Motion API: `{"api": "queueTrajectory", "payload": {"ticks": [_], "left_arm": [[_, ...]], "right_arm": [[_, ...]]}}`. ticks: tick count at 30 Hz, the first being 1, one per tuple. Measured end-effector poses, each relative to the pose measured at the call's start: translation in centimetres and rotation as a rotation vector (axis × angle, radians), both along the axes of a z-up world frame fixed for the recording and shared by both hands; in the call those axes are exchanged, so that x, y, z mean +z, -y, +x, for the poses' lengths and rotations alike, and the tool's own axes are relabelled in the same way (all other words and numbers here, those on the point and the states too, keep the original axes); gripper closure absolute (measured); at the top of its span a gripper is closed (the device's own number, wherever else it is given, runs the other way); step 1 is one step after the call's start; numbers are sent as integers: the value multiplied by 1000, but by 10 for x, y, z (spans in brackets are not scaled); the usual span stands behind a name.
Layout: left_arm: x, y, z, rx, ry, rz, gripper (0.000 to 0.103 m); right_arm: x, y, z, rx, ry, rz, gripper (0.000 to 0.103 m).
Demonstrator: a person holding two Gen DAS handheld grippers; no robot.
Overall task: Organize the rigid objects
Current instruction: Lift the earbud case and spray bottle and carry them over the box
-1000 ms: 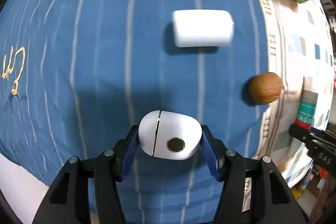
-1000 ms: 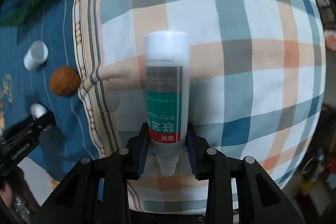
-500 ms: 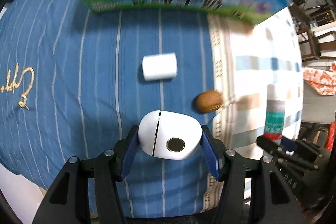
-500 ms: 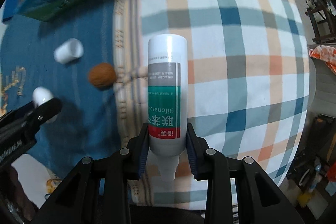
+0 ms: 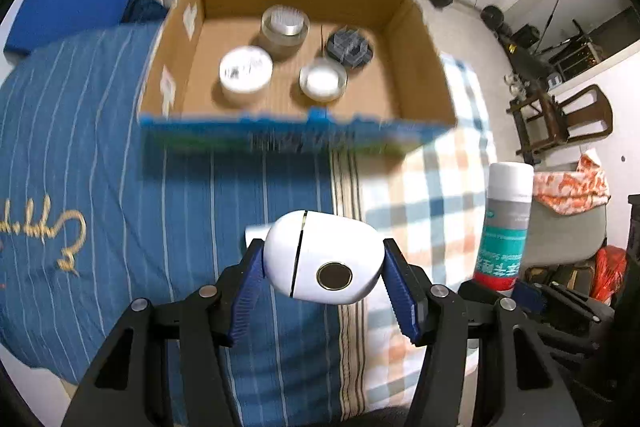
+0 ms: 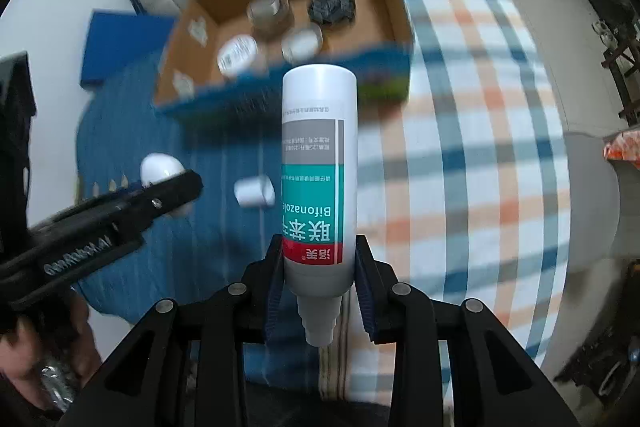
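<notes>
My left gripper [image 5: 322, 291] is shut on a white egg-shaped case [image 5: 322, 257] with a round dark button, held high above the blue striped cloth [image 5: 120, 207]. My right gripper [image 6: 318, 287] is shut on a white bottle [image 6: 318, 171] with a green and grey label, nozzle toward the camera; the bottle [image 5: 506, 223] also shows at the right of the left wrist view. The case [image 6: 160, 167] and the left gripper's fingers [image 6: 120, 205] appear at the left of the right wrist view. A small white cylinder [image 6: 254, 191] lies on the blue cloth below.
An open cardboard box [image 5: 416, 39] stands at the far end of the cloths, holding several jars and a dark block; the box [image 6: 392, 7] also shows in the right wrist view. A checked cloth [image 6: 480, 147] lies to the right. Chairs and gym weights stand around.
Both grippers have risen well above the cloths with their objects still held. The box's inside has come into view, and the cylinder looks smaller. The brown ball is out of sight.
</notes>
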State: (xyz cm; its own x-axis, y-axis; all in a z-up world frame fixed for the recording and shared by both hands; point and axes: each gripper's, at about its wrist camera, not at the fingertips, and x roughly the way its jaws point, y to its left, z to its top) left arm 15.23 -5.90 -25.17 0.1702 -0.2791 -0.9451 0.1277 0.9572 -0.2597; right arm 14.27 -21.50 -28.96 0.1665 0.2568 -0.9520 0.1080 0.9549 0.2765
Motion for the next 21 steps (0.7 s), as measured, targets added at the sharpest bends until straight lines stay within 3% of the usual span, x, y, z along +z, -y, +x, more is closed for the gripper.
{"api": "queueTrajectory", "payload": {"ticks": [4, 11, 18, 21], "left_arm": [[18, -2, 36, 13, 50, -9, 48], [36, -10, 99, 27, 91, 3, 48], [22, -35, 175, 69, 63, 34, 48], [-3, -40, 207, 82, 13, 62, 48]], "right_arm": [[31, -1, 35, 4, 76, -6, 69], [47, 4, 102, 20, 123, -16, 69], [10, 6, 175, 8, 63, -72, 69], [-17, 9, 204, -13, 14, -94, 69]]}}
